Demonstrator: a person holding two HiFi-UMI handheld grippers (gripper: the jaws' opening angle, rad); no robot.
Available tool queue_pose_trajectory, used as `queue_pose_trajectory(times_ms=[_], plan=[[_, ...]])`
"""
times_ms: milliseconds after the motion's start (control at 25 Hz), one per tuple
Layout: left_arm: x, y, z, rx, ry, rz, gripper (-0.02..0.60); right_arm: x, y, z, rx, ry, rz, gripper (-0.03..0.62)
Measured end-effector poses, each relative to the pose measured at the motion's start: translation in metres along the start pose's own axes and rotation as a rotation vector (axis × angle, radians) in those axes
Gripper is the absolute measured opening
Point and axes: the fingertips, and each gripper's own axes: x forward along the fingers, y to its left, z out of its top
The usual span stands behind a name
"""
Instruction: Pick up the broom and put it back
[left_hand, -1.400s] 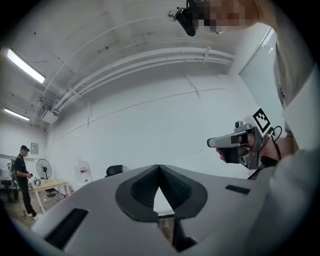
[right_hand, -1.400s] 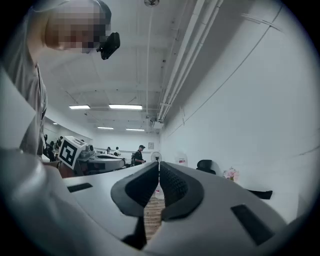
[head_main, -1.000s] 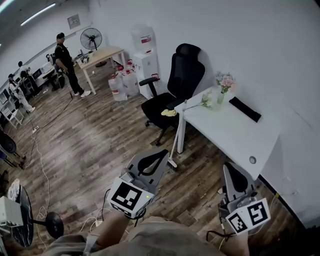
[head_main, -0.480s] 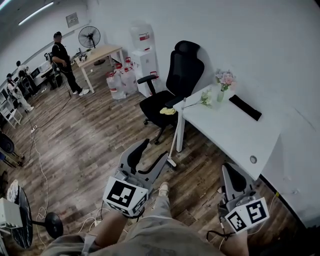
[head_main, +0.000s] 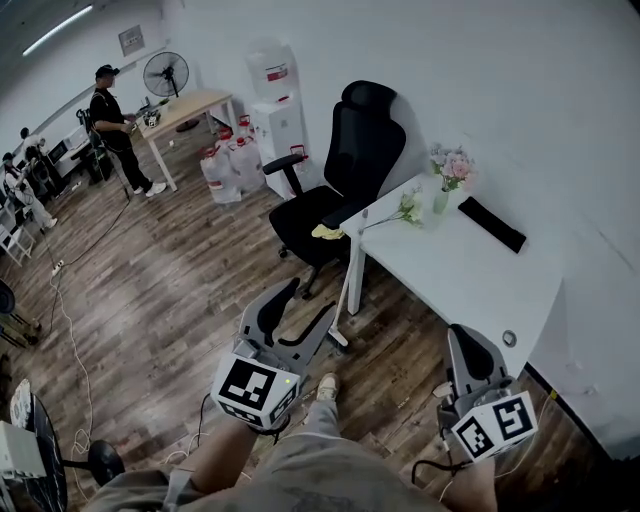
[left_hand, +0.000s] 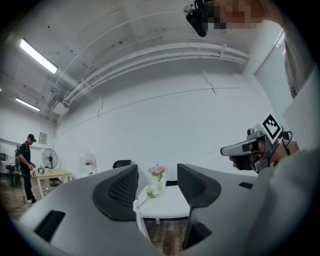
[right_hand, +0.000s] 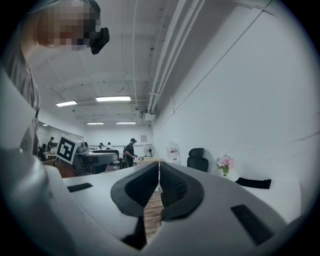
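Observation:
The broom (head_main: 346, 298) is a thin white pole that leans against the near left corner of the white table (head_main: 480, 285), its foot on the wooden floor. In the left gripper view the broom's pole (left_hand: 140, 220) shows low between the jaws, some way ahead. My left gripper (head_main: 306, 304) is open with nothing between its fingers and points toward the broom; it also shows as the left gripper (left_hand: 157, 187). My right gripper (head_main: 466, 338) is shut on nothing, short of the table's front edge; its own view shows the right gripper (right_hand: 159, 185).
A black office chair (head_main: 350, 160) with a yellow cloth (head_main: 322, 232) on its seat stands behind the broom. The table bears a flower vase (head_main: 447, 178) and a black bar (head_main: 490, 222). Water bottles (head_main: 225, 165), a dispenser, a person (head_main: 115, 125) and floor cables (head_main: 75, 340) lie to the left.
The left gripper's jaws have opened; they were shut a second ago. Both grippers and my view have moved forward, closer to the table and the broom.

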Motion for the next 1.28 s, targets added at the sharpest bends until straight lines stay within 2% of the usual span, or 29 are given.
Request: queue_pose_trajectory(times_ms=[240, 440, 800, 1000, 1280], plan=[[0.072, 0.048, -0.025, -0.007, 0.059, -0.025, 0.255, 0.073, -0.039, -0.008, 0.025, 0.048, -0.033, 0.035], [0.134, 0.087, -0.047, -0.01, 0.114, -0.074, 0.255, 0.137, -0.064, -0.016, 0.044, 0.088, -0.054, 0.035], [0.232, 0.146, -0.079, 0.013, 0.164, -0.179, 0.255, 0.242, -0.108, -0.022, 0.038, 0.124, -0.113, 0.035], [0.258, 0.162, -0.089, 0.028, 0.185, -0.223, 0.255, 0.271, -0.119, -0.025, 0.048, 0.131, -0.132, 0.035], [0.274, 0.162, -0.1, 0.004, 0.214, -0.211, 0.255, 0.277, -0.14, -0.029, 0.058, 0.157, -0.135, 0.035]])
